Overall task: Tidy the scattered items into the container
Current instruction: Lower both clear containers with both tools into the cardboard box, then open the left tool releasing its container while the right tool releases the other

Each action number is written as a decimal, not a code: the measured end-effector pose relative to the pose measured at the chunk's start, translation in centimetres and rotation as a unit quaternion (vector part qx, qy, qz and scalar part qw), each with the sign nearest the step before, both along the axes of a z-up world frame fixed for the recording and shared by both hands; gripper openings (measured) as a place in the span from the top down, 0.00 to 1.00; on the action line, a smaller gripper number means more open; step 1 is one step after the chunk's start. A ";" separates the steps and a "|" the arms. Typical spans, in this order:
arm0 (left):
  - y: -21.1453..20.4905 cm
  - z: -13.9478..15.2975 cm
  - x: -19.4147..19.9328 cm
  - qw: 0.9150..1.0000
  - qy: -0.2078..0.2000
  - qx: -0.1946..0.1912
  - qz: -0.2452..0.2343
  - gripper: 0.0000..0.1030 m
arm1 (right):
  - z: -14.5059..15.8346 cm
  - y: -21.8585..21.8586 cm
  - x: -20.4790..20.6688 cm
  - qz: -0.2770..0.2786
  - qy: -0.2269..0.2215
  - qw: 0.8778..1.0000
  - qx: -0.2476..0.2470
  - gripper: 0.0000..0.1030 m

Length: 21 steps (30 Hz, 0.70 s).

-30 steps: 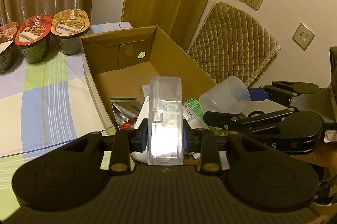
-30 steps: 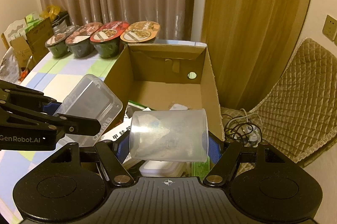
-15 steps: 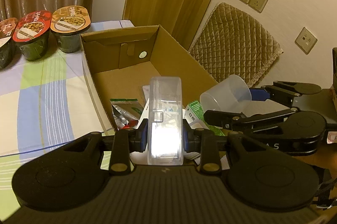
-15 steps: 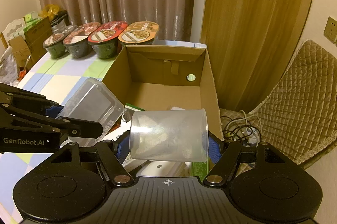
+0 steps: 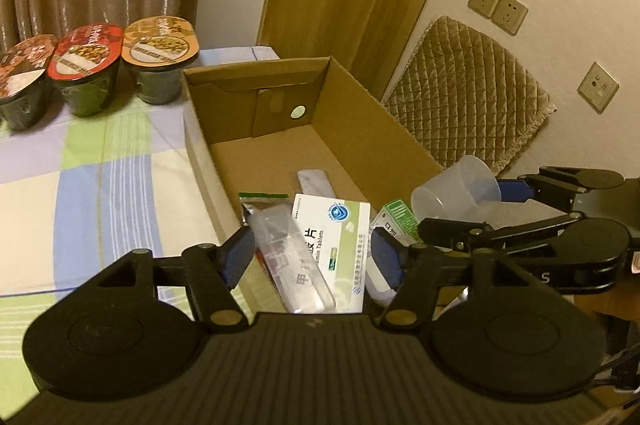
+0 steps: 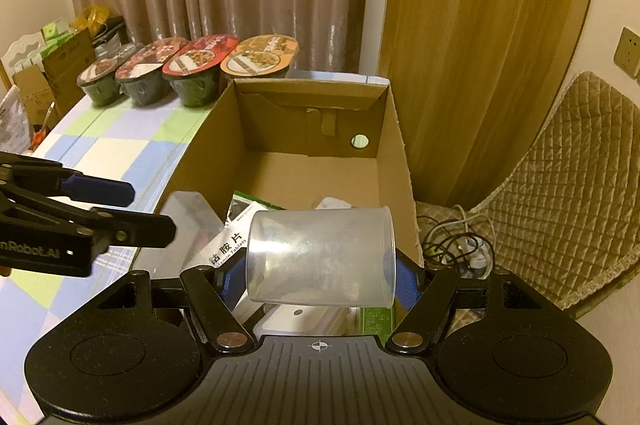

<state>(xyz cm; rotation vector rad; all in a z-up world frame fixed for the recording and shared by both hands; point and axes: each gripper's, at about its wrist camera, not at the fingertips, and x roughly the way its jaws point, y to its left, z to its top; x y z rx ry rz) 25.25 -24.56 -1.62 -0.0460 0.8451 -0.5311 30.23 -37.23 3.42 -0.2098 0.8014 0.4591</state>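
An open cardboard box (image 5: 360, 105) (image 6: 304, 121) lies under both grippers. My left gripper (image 5: 312, 255) (image 6: 140, 211) is open with nothing between its fingers. Just below it, a clear plastic case (image 5: 288, 257) (image 6: 188, 221) rests in the box on a white tablet packet (image 5: 340, 225) (image 6: 228, 245). My right gripper (image 6: 320, 265) (image 5: 468, 207) is shut on a translucent plastic cup (image 6: 320, 257) (image 5: 456, 193), held on its side above the box's near right corner. A green packet (image 5: 400, 217) lies beneath the cup.
Several lidded noodle bowls (image 5: 160, 41) (image 6: 260, 55) stand on the checked tablecloth (image 5: 100, 165) behind and left of the box. A quilted chair cushion (image 6: 560, 185) and tangled cables (image 6: 456, 241) are to the right. Curtains hang behind.
My left gripper has opened and let go of the clear plastic case, which now lies in the box. The right gripper still holds the cup in about the same place.
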 end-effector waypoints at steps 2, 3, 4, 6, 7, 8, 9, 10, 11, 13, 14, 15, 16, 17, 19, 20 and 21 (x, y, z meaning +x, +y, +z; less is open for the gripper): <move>0.4 0.0 -0.1 1.000 0.001 0.000 0.003 0.42 | -0.1 0.1 0.0 0.001 0.000 1.000 -0.001 0.28; 0.6 0.0 -0.2 1.000 0.001 0.001 0.005 0.42 | 0.0 0.1 -0.1 0.001 0.000 1.000 -0.001 0.28; 0.8 -0.1 -0.3 1.000 0.001 0.002 0.007 0.42 | 0.0 0.2 -0.1 0.001 0.000 1.000 -0.001 0.28; 1.1 0.0 -0.4 1.000 0.001 0.002 0.011 0.42 | 0.1 0.3 -0.2 0.002 -0.001 1.000 0.000 0.28; 1.3 0.0 -0.5 1.000 0.000 0.003 0.012 0.42 | 0.1 0.3 -0.2 0.002 -0.001 1.000 0.000 0.28; 1.4 0.0 -0.6 1.000 0.000 0.004 0.013 0.42 | 0.2 0.4 -0.3 0.002 -0.002 1.000 0.000 0.28; 1.5 0.0 -0.7 1.000 0.001 0.004 0.014 0.42 | 0.2 0.5 -0.3 0.002 -0.003 1.000 0.000 0.28; 1.7 -0.1 -0.7 1.000 0.001 0.004 0.016 0.42 | 0.3 0.5 -0.3 0.002 -0.004 1.000 0.000 0.28; 1.8 -0.1 -0.8 1.000 0.001 0.004 0.018 0.42 | 0.4 0.6 -0.2 0.002 -0.004 1.000 0.000 0.28; 2.1 -0.1 -0.9 1.000 0.003 0.003 0.022 0.42 | 0.5 0.7 -0.2 0.003 -0.006 1.000 0.001 0.28; 2.3 -0.2 -1.0 1.000 0.003 0.003 0.024 0.42 | 0.5 0.8 -0.2 0.003 -0.007 1.000 0.003 0.28; 2.4 -0.2 -1.0 1.000 0.003 0.003 0.025 0.42 | 0.6 0.9 -0.2 0.003 -0.008 1.000 0.004 0.28; 2.6 -0.3 -1.1 1.000 0.004 0.003 0.026 0.42 | 0.8 1.0 -0.1 0.004 -0.009 1.000 0.005 0.28; 2.7 -0.3 -1.1 1.000 0.004 0.003 0.027 0.42 | 0.9 1.1 -0.1 0.005 -0.011 1.000 0.006 0.28; 2.8 -0.4 -1.3 1.000 0.005 0.004 0.027 0.42 | 1.1 1.5 0.0 0.008 -0.014 1.000 0.006 0.28; 2.8 -0.4 -1.3 1.000 0.005 0.004 0.027 0.42 | 1.2 1.6 0.0 0.009 -0.017 1.000 0.007 0.28; 2.9 -0.4 -1.3 1.000 0.005 0.004 0.028 0.42 | 1.3 1.7 0.1 0.009 -0.019 1.000 0.008 0.28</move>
